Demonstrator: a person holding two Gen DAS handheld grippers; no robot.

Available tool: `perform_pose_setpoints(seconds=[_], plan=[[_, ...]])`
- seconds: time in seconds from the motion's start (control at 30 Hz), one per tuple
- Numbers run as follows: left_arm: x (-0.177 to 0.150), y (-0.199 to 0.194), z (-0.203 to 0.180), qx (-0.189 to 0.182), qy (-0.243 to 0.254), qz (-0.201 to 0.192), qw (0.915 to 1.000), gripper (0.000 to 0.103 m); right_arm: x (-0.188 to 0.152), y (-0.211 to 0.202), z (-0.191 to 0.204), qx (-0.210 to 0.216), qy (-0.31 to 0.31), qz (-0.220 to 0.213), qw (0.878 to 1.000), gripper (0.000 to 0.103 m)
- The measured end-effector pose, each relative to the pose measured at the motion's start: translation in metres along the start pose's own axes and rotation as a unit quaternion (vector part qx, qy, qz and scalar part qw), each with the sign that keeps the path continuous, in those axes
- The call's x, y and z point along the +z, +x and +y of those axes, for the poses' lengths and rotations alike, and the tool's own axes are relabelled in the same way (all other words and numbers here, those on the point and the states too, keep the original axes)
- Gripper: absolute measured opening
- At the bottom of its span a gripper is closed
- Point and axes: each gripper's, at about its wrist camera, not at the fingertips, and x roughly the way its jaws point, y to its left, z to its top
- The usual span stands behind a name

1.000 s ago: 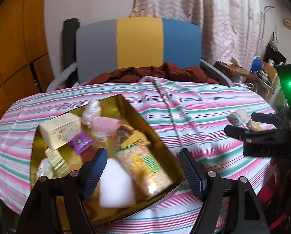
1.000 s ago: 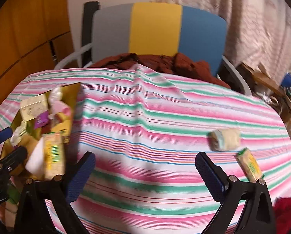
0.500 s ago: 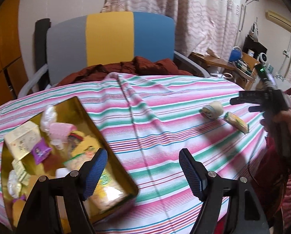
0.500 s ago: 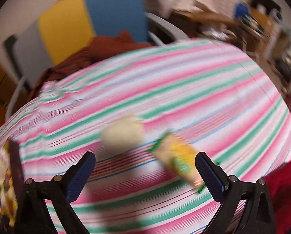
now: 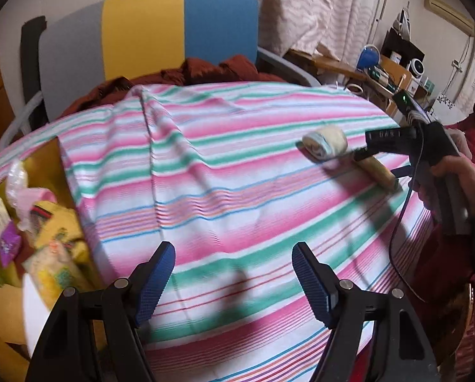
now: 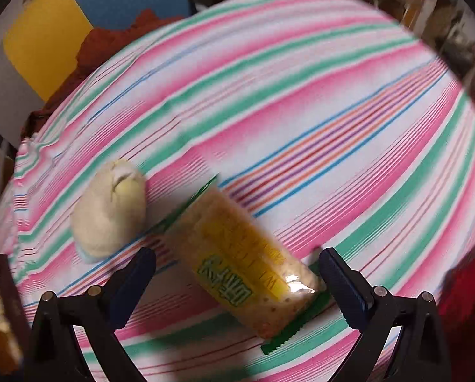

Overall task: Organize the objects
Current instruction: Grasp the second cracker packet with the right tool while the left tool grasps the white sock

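Striped tabletop (image 6: 301, 102): cracker packet (image 6: 247, 267) is straddled by the wide-open, empty right hand-held gripper (image 6: 237, 273); its 7 o'clock neighbour, the roll (image 6: 108, 213), could be nudged.

A grey, yellow and blue chair back (image 5: 148, 28) stands behind the striped tablecloth (image 5: 224, 172), before pale curtains (image 5: 317, 3).

Gold tray (image 5: 51, 167): cut off by my left view's edge. Cracker packet (image 6: 247, 264): print blurred, unreadable. My own hand: partly hidden.
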Motion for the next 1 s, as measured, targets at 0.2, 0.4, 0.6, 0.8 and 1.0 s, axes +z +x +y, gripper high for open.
perform_pose_setpoints(seconds=[0.2,0.4,0.6,0.8,1.0], plan=[[-0.003,0.012,-0.003,0.001,0.001,0.017,0.9999,0.077,-0.003,-0.001,0.012,0.018,-0.032,0.007,0.999,0.103],[0.008,0.016,-0.011,-0.004,0.006,0.015,0.9999,0.077,-0.005,-0.005,0.015,-0.053,-0.053,-0.008,0.997,0.058],[0.032,0.028,-0.023,-0.024,0.002,0.014,0.9996,0.077,-0.002,-0.016,-0.001,-0.045,-0.016,-0.023,0.999,0.052],[0.054,0.049,-0.043,-0.045,0.004,0.021,0.9988,0.077,0.004,-0.019,-0.017,-0.026,0.012,-0.020,0.999,0.059],[0.083,0.077,-0.067,-0.081,0.005,0.036,0.9960,0.077,0.007,-0.026,-0.029,-0.002,0.040,-0.026,0.999,0.082]])
